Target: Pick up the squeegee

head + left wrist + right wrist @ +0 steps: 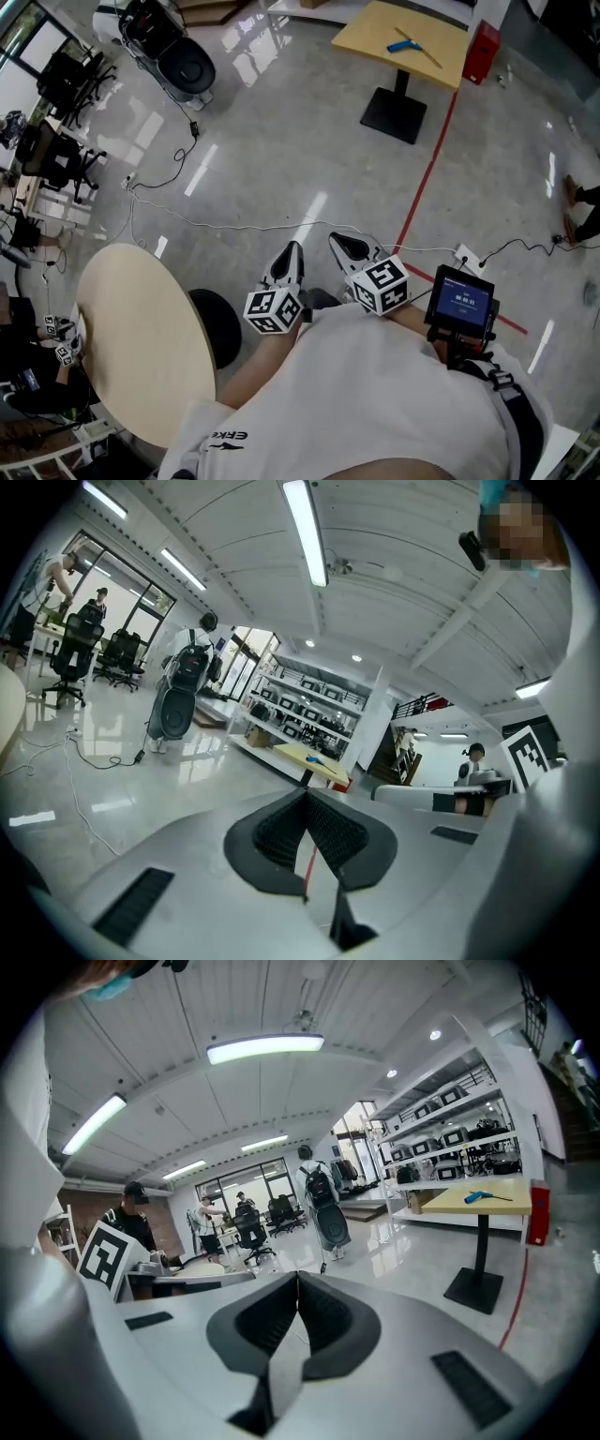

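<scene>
Ana: Both claws come first. The left gripper (292, 249) and the right gripper (337, 240) each have their jaws pressed together on nothing, side by side just ahead of the person's white shirt (375, 394).

Ben: Why closed?

Ana: Probably because nothing is within reach. They point out across the floor (281, 141) and its white cable (234, 225).

Ben: And the squeegee (412, 45)?

Ana: It lies flat on the yellow table (370, 37), well apart from both grippers, with a red box (483, 52) just beside that table. The person likely has to close the gap, then spread one pair of jaws over the handle.
</scene>
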The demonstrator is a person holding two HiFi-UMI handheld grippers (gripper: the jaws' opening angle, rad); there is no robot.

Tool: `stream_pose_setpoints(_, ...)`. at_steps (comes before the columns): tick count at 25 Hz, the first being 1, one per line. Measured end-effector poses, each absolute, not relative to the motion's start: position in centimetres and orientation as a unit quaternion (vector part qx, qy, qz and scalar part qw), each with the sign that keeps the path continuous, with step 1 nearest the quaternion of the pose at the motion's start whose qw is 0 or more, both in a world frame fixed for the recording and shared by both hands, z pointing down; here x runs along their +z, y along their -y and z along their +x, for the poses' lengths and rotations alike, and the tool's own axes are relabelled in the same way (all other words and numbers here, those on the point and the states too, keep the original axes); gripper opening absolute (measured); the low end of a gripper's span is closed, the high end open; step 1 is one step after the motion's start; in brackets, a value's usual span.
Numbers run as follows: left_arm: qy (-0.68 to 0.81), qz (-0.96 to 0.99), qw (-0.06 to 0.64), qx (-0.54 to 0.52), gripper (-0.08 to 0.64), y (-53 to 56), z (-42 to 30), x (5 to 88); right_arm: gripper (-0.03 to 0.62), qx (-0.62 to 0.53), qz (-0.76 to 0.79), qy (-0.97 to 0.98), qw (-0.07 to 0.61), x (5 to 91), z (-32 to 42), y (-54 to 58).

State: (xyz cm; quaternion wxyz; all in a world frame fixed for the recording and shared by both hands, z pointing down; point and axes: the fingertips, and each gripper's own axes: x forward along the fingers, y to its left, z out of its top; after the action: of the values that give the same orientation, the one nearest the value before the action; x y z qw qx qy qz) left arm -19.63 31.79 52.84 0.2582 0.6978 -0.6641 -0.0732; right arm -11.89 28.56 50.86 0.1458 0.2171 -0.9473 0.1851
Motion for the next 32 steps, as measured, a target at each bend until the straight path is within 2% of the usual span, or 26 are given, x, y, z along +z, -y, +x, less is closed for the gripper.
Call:
stream_pose_setpoints(16, 0.597, 0.754, 0.271, -0.046, 0.005, -18.3, -21.9, 53.0, 0.005, 0.201, 0.291, 0.926, 0.133, 50.8, -13.6, -16.5)
stream_pose_setpoints(32, 0.526, 0.806, 0.264, -0.063, 0.005, -7.8, -28.7, 52.3, 0.005, 0.189, 0.358, 0.906, 0.123, 50.3, -20.8, -7.0)
